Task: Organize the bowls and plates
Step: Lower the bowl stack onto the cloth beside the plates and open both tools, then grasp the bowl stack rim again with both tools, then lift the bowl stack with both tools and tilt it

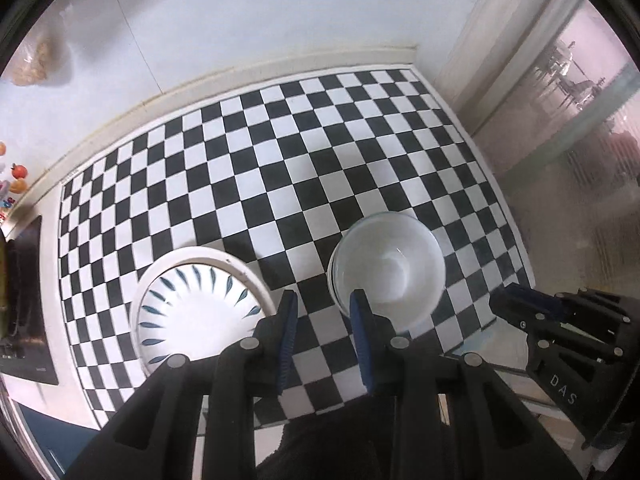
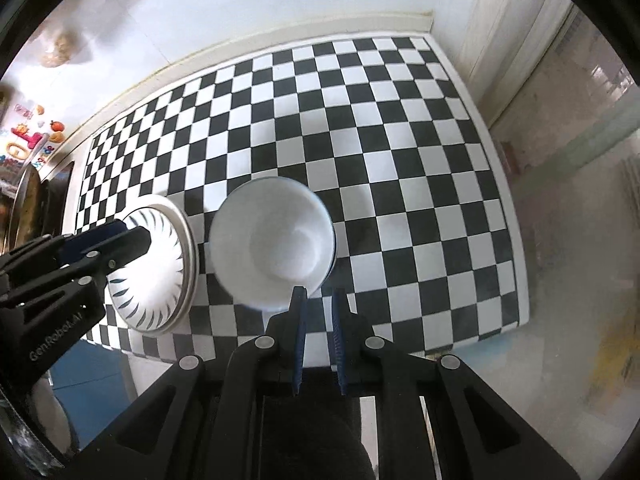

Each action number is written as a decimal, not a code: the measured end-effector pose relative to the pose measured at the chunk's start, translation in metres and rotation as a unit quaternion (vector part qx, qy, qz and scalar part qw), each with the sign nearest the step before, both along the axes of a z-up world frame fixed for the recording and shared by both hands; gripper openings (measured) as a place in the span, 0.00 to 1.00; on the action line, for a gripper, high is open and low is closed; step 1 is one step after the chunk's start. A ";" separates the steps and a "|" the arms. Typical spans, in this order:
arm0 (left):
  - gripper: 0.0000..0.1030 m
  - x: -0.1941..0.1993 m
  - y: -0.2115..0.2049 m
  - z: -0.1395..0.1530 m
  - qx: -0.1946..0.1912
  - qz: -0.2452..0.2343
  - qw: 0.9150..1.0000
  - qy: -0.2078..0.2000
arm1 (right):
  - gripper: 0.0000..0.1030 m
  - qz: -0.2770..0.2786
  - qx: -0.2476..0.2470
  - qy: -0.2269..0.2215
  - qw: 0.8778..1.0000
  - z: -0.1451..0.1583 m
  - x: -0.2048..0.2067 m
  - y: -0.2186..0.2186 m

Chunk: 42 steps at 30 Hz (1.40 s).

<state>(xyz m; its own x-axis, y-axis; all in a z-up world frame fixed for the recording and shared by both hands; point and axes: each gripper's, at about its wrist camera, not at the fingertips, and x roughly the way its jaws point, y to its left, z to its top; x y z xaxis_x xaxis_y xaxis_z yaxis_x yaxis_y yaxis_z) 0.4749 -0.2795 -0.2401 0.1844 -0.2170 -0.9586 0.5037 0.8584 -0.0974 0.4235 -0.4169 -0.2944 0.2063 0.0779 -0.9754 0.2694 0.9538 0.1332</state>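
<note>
A stack of white bowls (image 1: pixel 390 268) stands on the checkered mat (image 1: pixel 280 152); it also shows in the right wrist view (image 2: pixel 272 244). To its left lies a stack of plates, the top one with blue leaf marks (image 1: pixel 192 304), also in the right wrist view (image 2: pixel 156 272). My left gripper (image 1: pixel 324 300) is open and empty, hovering between plates and bowls. My right gripper (image 2: pixel 319 294) is open with a narrow gap, empty, just in front of the bowls' near rim. It shows at the right of the left wrist view (image 1: pixel 520 304).
The mat (image 2: pixel 400 140) covers a white counter against a white wall (image 1: pixel 240 20). A dark cooktop (image 1: pixel 24 300) lies at the left. Fridge magnets (image 2: pixel 32 136) and a bagged item (image 1: pixel 36 60) are at far left. A floor drop lies to the right.
</note>
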 end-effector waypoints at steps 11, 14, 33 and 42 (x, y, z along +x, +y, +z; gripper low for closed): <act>0.24 -0.039 0.023 0.047 -0.025 -0.012 0.999 -0.038 | 0.14 0.010 -0.026 -0.060 0.998 0.069 -0.046 0.027; 0.24 -0.047 0.028 0.056 -0.030 -0.014 0.999 -0.043 | 0.14 0.009 -0.031 -0.070 0.997 0.081 -0.054 0.029; 0.28 0.026 0.022 -0.041 -0.094 0.053 0.982 0.154 | 0.90 -0.056 0.075 -0.020 0.995 0.000 -0.025 -0.023; 0.28 0.065 0.003 -0.114 -0.105 0.083 0.955 0.265 | 0.90 -0.086 0.139 0.032 0.986 -0.078 0.009 -0.054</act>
<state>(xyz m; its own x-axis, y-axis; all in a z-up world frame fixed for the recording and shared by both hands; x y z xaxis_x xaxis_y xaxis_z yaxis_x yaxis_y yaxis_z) 0.5402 -0.2762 -0.3542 -0.2664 -0.4240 -0.8656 0.1951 0.8558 -0.4792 0.4324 -0.4707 -0.3724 0.1781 0.3129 -0.9329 0.4402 0.8226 0.3599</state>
